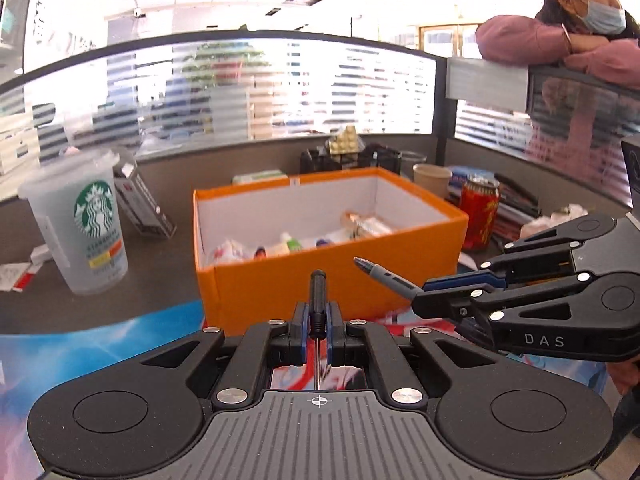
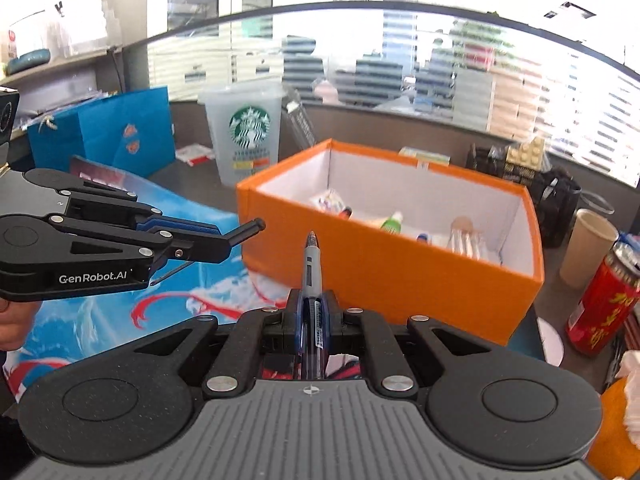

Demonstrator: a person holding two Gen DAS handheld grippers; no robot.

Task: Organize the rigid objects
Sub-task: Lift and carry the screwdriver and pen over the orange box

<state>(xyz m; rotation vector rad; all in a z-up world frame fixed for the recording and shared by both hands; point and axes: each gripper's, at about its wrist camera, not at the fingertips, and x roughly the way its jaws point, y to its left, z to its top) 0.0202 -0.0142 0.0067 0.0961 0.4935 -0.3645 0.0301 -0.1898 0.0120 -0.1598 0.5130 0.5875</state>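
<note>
Left tool [image 1: 319, 316]: pads pressed together on a small black-handled screwdriver [image 1: 318, 300], handle up and forward, thin shaft running back toward the camera. Right tool [image 2: 313, 312]: pads pinching a grey-and-blue pen [image 2: 311, 264] at mid-barrel, tip pointing forward. Both items are held clear of the desk [image 1: 168, 280], just short of the near wall of the orange box [image 1: 332, 280], which stands open on the desk and already contains small bottles and packets.

Judgement: the step in hand appears to be carrying both items to the box for deposit.

Risks noted:
- Both grips fall on narrow round bodies. Either item could pivot or slide between the pads if the tool tilts or jolts.
- The pen projects well ahead of the right tool. A low approach could knock its tip against the near box wall and push the box or dislodge the pen.
- The two tools sit close, side by side. Converging on the opening together invites a collision.
- The plastic cup [image 1: 80, 220] at left and the red can [image 1: 479, 216] at right stand near the box; a wide swing could topple either.
- Releasing too early would drop an item on the desk.
</note>
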